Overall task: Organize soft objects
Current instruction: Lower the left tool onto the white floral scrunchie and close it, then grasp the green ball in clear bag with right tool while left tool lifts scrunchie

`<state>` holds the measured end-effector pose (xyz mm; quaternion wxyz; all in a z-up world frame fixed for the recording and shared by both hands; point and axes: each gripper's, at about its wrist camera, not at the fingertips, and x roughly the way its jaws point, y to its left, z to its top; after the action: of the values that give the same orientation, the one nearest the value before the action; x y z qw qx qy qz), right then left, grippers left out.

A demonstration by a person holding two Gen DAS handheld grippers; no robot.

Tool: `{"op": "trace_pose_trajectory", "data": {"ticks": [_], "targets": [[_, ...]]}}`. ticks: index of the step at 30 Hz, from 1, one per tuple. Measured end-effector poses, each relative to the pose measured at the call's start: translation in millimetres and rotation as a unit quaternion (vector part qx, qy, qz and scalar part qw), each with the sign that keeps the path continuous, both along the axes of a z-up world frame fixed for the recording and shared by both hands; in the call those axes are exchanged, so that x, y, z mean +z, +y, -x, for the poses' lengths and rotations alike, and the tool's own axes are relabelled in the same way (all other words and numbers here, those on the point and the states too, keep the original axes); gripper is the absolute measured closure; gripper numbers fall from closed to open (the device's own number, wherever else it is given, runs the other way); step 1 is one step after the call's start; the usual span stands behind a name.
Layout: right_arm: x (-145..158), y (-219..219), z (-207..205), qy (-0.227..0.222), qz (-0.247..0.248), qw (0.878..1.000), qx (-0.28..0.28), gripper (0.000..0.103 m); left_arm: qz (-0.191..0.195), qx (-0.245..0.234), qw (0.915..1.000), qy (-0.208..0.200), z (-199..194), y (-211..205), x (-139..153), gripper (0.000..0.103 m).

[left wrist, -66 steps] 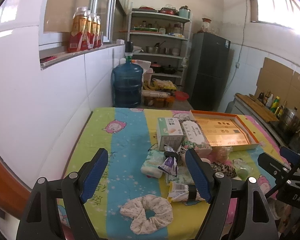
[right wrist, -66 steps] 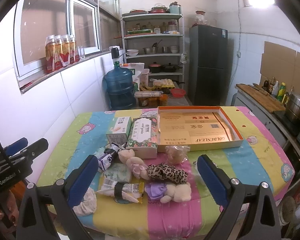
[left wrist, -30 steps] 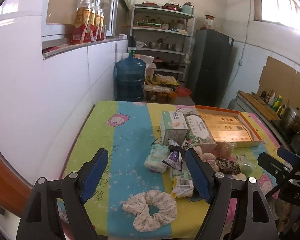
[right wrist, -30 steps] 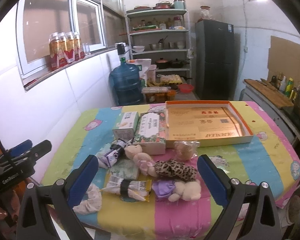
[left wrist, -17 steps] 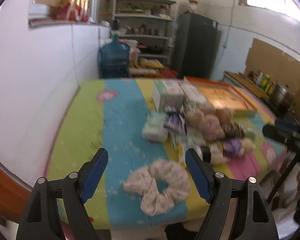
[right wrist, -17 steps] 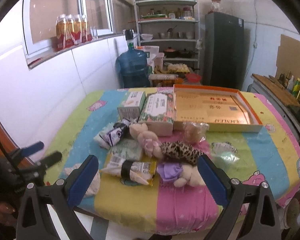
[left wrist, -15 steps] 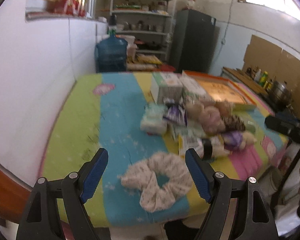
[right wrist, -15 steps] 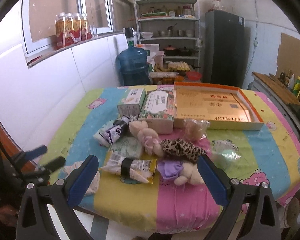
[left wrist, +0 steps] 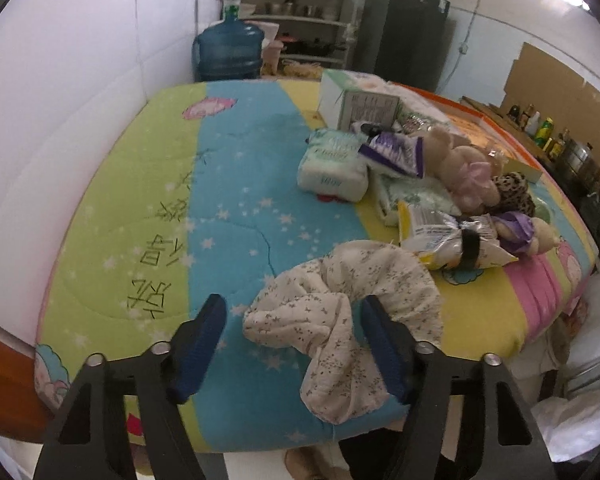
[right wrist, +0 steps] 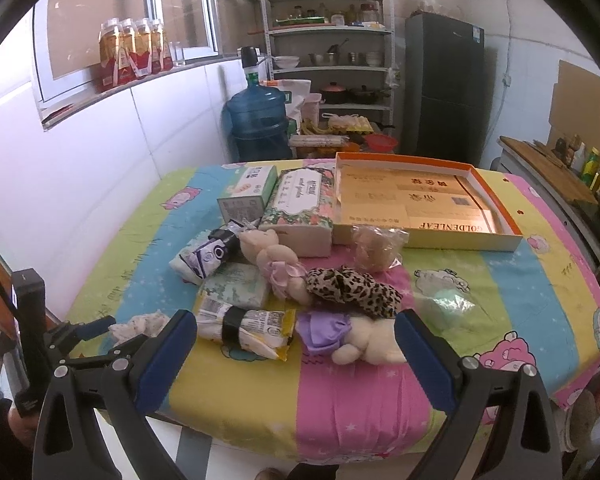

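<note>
A white floral scrunchie (left wrist: 340, 312) lies at the near edge of the striped tablecloth (left wrist: 228, 200); its near fold sits between the open jaws of my left gripper (left wrist: 294, 336). It also shows in the right wrist view (right wrist: 140, 326). A pile of soft things lies beyond: tissue packs (left wrist: 334, 164), a pink-bowed plush (right wrist: 278, 262), a leopard scrunchie (right wrist: 352, 290), a purple-dressed plush (right wrist: 352, 338), a snack bag (right wrist: 246, 330). My right gripper (right wrist: 296, 346) is open and empty, above the table's front edge. My left gripper (right wrist: 84, 336) shows at the left of that view.
An open orange-rimmed cardboard box (right wrist: 416, 204) sits at the back right, with two tissue boxes (right wrist: 296, 210) beside it. A white tiled wall runs along the left. A blue water jug (right wrist: 258, 124), shelves and a dark fridge (right wrist: 444, 84) stand behind the table.
My left gripper has dropped down and forward to the table's near edge, so the scrunchie now sits between its jaws. The right gripper's view has shifted slightly.
</note>
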<state>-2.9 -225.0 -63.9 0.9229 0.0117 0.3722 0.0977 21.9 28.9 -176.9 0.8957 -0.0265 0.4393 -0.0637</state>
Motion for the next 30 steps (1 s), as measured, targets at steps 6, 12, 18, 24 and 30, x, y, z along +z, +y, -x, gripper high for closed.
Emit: {"op": "trace_pose_trajectory", "data": {"ticks": [6, 12, 18, 24, 30], "targets": [[-11, -9, -1, 0.005, 0.0, 1.0, -0.007, 0.004, -0.008, 0.005, 0.9998, 0.017, -6, -3, -10, 0.045], [-25, -26, -2, 0.012, 0.006, 1.0, -0.021, 0.014, -0.015, 0.002, 0.9999, 0.007, -6, -6, -10, 0.08], [-32, -56, -11, 0.02, 0.026, 0.998, -0.049, 0.028, 0.005, 0.006, 0.9995, -0.031, -5, -4, 9, 0.087], [-32, -93, -24, 0.0, 0.045, 0.995, -0.086, 0.028, 0.022, -0.002, 0.9974, -0.069, -9, -11, 40, 0.087], [-48, -119, -58, 0.023, 0.07, 0.997, -0.027, 0.027, 0.041, -0.014, 0.9945, -0.096, -12, -17, 69, 0.087]]}}
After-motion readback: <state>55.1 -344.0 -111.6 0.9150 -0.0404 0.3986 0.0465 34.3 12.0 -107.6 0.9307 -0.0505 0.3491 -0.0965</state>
